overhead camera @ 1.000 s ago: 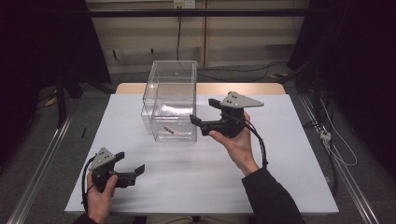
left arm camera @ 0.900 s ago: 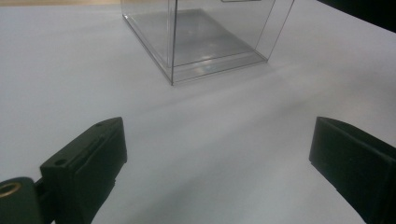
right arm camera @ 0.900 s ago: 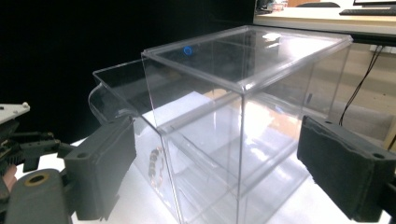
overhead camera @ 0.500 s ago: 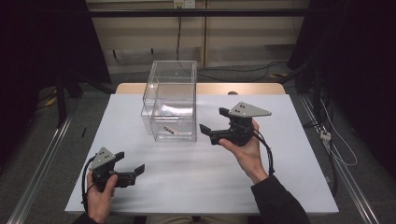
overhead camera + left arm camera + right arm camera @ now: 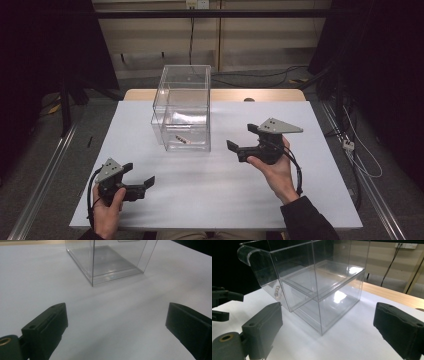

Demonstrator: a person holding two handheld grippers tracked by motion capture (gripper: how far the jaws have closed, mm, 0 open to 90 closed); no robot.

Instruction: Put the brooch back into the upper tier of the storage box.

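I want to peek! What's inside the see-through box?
Inside the clear box, a small beaded-looking piece lies near the front wall. What it is exactly is too small to tell. The walls are transparent, so nothing hides the rest.

I work in a lab or a test room, not a home. My white table point(image 5: 220, 195) stands between dark curtains point(image 5: 45, 45), with metal rails point(image 5: 42, 175) on the floor and loose cables point(image 5: 360, 150) at the right.
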